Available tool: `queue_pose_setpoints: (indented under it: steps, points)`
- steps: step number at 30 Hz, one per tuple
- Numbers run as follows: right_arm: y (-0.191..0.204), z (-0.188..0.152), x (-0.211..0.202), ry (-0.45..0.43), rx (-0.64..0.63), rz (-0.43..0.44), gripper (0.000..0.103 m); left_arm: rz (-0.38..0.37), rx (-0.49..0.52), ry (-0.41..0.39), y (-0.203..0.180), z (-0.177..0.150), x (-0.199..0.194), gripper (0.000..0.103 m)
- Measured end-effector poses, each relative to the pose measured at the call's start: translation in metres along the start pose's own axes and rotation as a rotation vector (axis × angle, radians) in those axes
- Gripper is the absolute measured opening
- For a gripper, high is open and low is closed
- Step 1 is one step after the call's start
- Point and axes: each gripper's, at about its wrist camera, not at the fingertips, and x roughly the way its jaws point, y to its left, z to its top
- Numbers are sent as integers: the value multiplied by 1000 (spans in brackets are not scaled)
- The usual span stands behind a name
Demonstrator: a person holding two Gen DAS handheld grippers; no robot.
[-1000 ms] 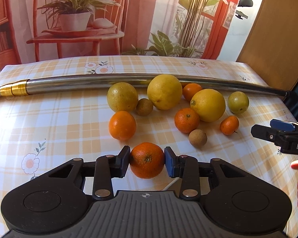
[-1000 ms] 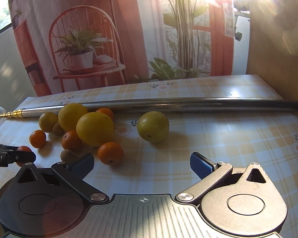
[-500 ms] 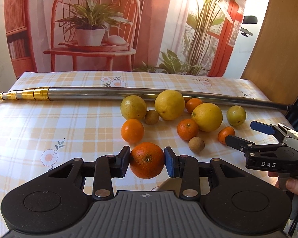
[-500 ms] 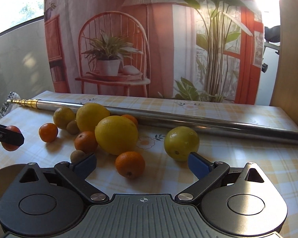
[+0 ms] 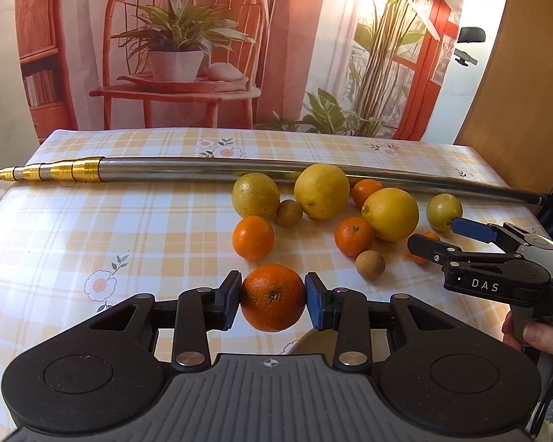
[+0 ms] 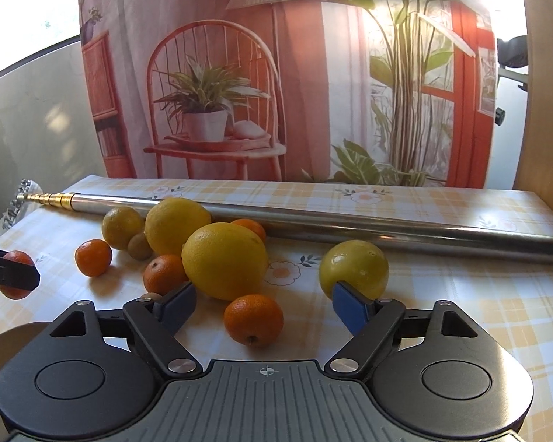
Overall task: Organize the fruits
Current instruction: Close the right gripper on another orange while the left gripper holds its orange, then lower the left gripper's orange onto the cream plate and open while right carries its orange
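My left gripper (image 5: 272,300) is shut on an orange (image 5: 272,297) and holds it above the checked tablecloth (image 5: 110,235). Beyond it lies a loose heap of fruit: two big lemons (image 5: 321,190) (image 5: 390,213), several small oranges (image 5: 253,237), two small brown fruits (image 5: 370,265) and a yellow-green citrus (image 5: 442,210). My right gripper (image 6: 263,304) is open low over the table, its blue pads either side of a small orange (image 6: 253,318). In the left wrist view the right gripper (image 5: 446,237) comes in from the right with a hand on its handle.
A long steel pole with a gold telescopic end (image 5: 239,169) lies across the back of the table behind the fruit. A pale plate rim (image 5: 306,342) shows under my left gripper, and the plate rim (image 6: 3,342) sits at the lower left of the right wrist view. A printed backdrop hangs behind.
The left gripper has drawn back and up with the orange, so the fruit heap looks farther off. The right gripper has moved in until the small orange sits between its open fingers.
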Motion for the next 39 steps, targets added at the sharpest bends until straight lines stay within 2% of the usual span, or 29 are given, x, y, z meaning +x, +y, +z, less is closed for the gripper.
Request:
queue_pose_setpoints:
  steps: [8,10,15,19,27,39]
  points:
    - [-7,-5,-1,6,57,29,69,0,-2,-5,-1,-4,-3,39]
    - [-7,-6,-1,11,56,26,63,-3,-3,-6,-2,-6,-4,39]
    - [-5,-6,0,18,52,16,57,-6,-2,5,-3,-10,-4,39]
    - [-1,-6,3,39,18,37,44,-8,-8,12,-2,-12,-4,39]
    - [2,-7,4,45,11,37,33,-14,-7,25,-5,-16,-5,39]
    - [1,-6,0,27,-1,27,32,-12,10,-4,-10,-19,-15,39]
